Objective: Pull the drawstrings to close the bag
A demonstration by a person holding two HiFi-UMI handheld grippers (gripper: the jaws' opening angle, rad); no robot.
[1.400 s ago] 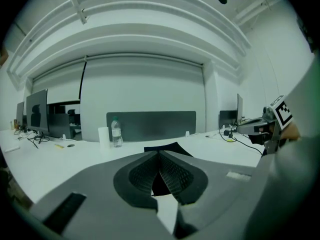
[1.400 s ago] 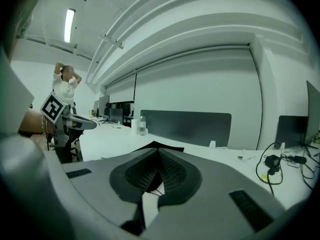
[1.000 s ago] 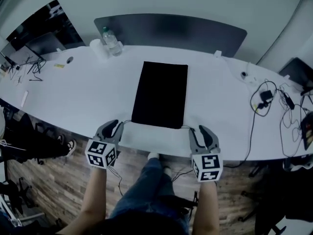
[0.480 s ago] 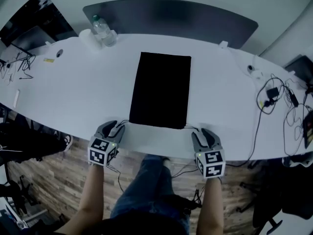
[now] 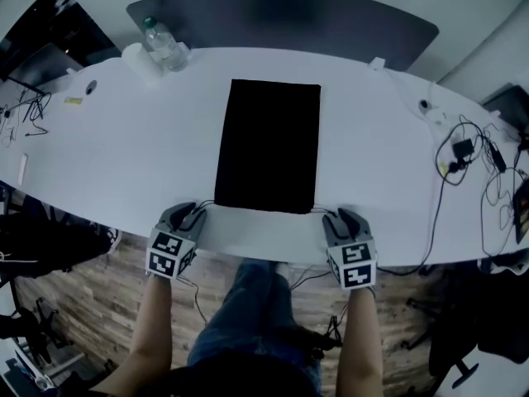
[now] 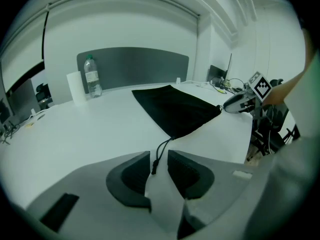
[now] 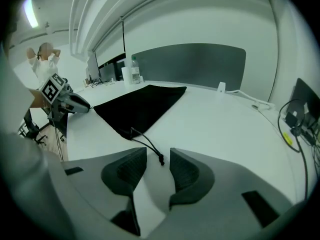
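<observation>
A flat black drawstring bag lies on the white table, its mouth toward the near edge. My left gripper sits at the bag's near left corner and my right gripper at the near right corner. In the left gripper view the left drawstring lies loose between the jaws of the left gripper, which are closing without touching it. In the right gripper view the knotted end of the right drawstring lies between the closing jaws of the right gripper, and the pads stand clear of it.
A water bottle and a white roll stand at the far left. Cables and chargers sprawl over the table's right end. A dark partition runs behind the table. The near edge is just under both grippers.
Both grippers stay at the bag's near corners. The scene has shifted in the head view as the head moved. The bag has not visibly moved.
</observation>
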